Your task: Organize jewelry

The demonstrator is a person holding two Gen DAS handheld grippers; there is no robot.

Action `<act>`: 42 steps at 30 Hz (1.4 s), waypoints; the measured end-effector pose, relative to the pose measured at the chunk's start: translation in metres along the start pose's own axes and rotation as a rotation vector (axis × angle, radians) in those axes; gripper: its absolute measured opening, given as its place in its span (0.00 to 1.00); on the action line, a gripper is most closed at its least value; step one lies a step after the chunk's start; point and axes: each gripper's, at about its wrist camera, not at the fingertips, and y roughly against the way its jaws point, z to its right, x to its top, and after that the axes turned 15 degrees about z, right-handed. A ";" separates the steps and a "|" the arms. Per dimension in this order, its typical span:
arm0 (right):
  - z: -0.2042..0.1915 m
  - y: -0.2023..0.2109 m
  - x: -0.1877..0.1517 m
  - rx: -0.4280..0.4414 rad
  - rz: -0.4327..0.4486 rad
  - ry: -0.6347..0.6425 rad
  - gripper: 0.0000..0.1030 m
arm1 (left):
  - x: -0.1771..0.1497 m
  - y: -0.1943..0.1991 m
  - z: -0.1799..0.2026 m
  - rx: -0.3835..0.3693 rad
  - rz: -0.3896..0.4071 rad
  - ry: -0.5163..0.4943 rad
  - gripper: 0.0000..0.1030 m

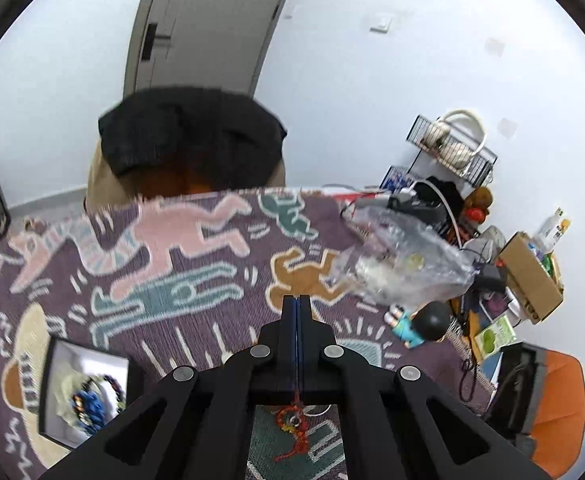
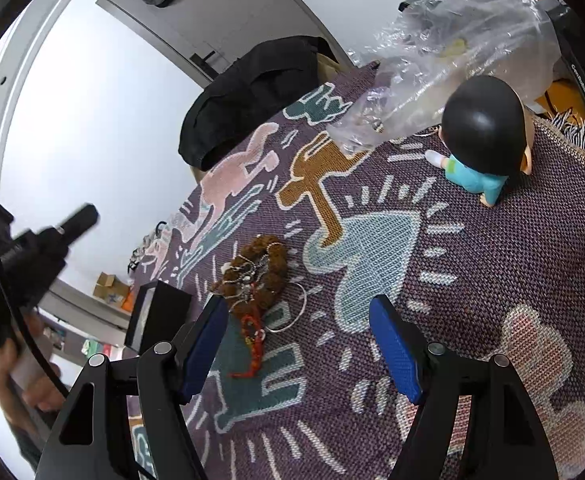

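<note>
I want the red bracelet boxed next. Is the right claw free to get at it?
Probably yes. The right claw is open and empty, and the red bracelet lies uncovered on the blanket just inside its left finger, though tangled against the jewelry pile.

My left wrist view looks across the purple patterned woven cloth [image 1: 196,320] toward the wall; my right sits lower, sharing the blue-clad black-haired figurine [image 2: 480,152].
</note>
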 end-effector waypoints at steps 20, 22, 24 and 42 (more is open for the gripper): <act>0.020 0.002 0.001 -0.018 0.008 -0.034 0.72 | -0.090 -0.093 0.005 0.042 -0.356 -0.014 0.26; 0.024 0.003 0.002 -0.024 0.011 -0.042 0.72 | -0.096 -0.099 0.000 0.064 -0.374 -0.012 0.26; 0.029 0.003 0.003 -0.028 0.012 -0.049 0.72 | -0.098 -0.101 -0.003 0.087 -0.372 -0.018 0.26; 0.029 -0.010 -0.005 -0.037 -0.014 -0.048 0.72 | -0.094 -0.096 -0.004 0.073 -0.336 -0.046 0.38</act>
